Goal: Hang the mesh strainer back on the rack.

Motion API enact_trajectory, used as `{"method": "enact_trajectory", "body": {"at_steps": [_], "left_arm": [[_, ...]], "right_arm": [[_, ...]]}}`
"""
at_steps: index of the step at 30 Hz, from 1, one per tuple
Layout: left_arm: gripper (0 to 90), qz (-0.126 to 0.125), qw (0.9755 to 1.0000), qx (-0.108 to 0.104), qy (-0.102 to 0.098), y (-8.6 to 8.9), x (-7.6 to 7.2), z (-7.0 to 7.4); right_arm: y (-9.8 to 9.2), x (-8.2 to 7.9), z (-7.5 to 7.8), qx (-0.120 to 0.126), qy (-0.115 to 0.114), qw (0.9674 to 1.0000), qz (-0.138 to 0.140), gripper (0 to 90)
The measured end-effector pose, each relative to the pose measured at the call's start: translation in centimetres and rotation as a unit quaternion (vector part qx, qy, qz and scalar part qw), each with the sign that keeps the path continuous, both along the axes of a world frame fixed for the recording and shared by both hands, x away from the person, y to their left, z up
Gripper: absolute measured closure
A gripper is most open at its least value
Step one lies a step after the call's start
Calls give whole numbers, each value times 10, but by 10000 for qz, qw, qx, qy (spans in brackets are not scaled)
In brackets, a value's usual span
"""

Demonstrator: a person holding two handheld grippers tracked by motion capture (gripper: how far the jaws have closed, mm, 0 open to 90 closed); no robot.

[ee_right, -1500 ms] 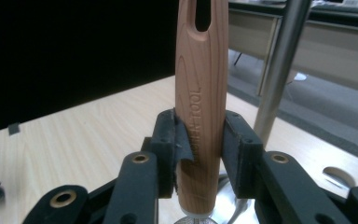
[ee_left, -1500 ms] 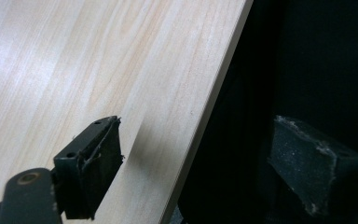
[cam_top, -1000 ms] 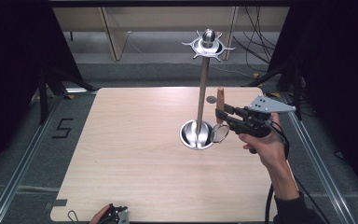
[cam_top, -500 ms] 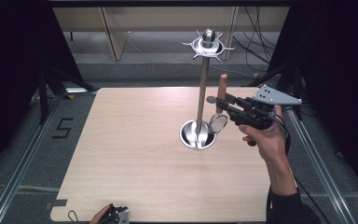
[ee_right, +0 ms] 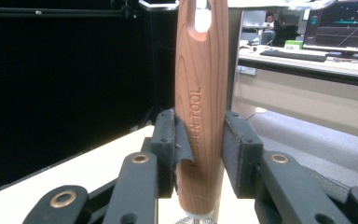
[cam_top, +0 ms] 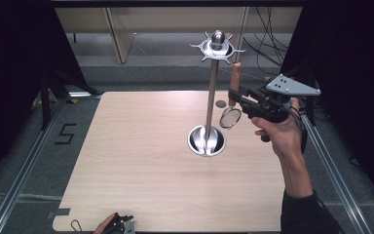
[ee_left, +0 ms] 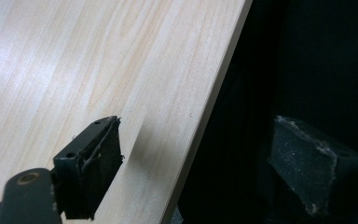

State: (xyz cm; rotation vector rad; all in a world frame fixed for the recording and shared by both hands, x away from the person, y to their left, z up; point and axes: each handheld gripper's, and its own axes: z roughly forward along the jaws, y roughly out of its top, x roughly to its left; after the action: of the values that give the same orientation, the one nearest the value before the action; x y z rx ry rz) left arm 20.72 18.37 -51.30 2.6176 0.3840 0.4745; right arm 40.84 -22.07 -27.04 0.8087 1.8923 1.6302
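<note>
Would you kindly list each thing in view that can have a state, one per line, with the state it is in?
Right tongs: shut on the wooden handle, held above the table.
Wooden-handled strainer: gripped, handle upright, round mesh head hanging beside the stand's pole.
Utensil stand: upright on the table, hooks at its top bare.
Left tongs: open, at the table's near edge.
Table: bears the stand.

right hand-held gripper (cam_top: 234, 94) | raised, moved farther back | strainer (cam_top: 231, 117) lifted higher beside stand (cam_top: 211, 97)
</note>
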Motion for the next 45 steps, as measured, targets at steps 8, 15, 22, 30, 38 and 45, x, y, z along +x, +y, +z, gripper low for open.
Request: {"method": "enact_trajectory", "body": {"at_steps": [8,15,22,30,38,45], "left_arm": [[161,111,9994,-183,-258,-1,-2,-3],[161,166,9990,-360,-214,-2,-3,-5],[161,108,9994,-157,-285,-1,-2,-2],[161,95,9994,-195,-287,-1,-2,-3],[161,90,9994,-197,-272,-1,-2,-3],[161,138,9991,-336,-230,-2,-3,-5]], "right_arm": [[7,7,5,19,82,10000,-1,691],[9,13,7,86,161,9998,-47,691],[12,18,6,91,312,9995,-37,691],[16,24,5,40,337,9994,-36,691],[18,27,5,-36,398,9992,-74,690],[20,30,2,-75,461,9989,-82,692]]}}
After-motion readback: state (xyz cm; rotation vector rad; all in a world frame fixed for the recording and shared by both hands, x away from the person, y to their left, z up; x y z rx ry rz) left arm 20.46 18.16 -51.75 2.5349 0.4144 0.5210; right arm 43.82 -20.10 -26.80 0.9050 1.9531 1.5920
